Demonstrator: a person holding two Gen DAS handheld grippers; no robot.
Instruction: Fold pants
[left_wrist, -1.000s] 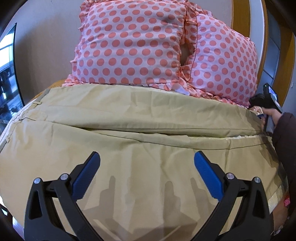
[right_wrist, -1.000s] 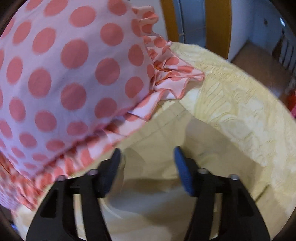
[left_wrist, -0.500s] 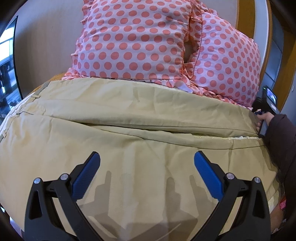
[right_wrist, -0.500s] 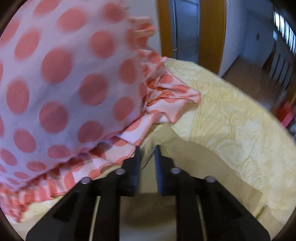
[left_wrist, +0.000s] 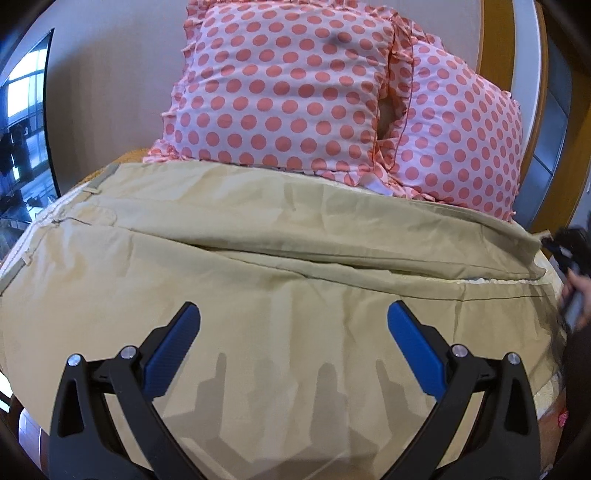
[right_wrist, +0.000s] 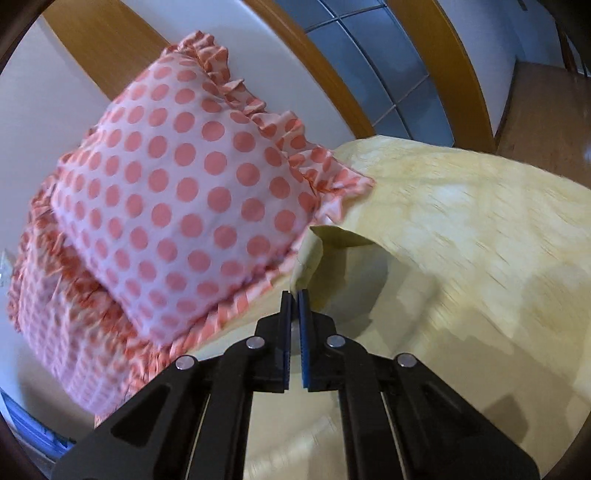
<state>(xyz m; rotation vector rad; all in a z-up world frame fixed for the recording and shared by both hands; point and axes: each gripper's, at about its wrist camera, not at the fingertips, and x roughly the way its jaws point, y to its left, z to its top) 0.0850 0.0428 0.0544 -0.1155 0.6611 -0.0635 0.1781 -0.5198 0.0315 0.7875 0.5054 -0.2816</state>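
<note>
Tan pants lie spread across the bed, waistband at the left, legs running right. My left gripper is open and empty, hovering over the near leg. My right gripper is shut on the hem corner of the pants and holds it lifted off the bed beside the pillow. The right gripper also shows at the far right of the left wrist view, at the end of the far leg.
Two pink polka-dot pillows stand against the wall at the head of the bed. A pale yellow bedspread covers the bed. A wooden door frame and floor lie beyond the bed's right side.
My right gripper closed on the pants hem corner and lifted it up and back from the bed. My left gripper stayed open, shifting slightly.
</note>
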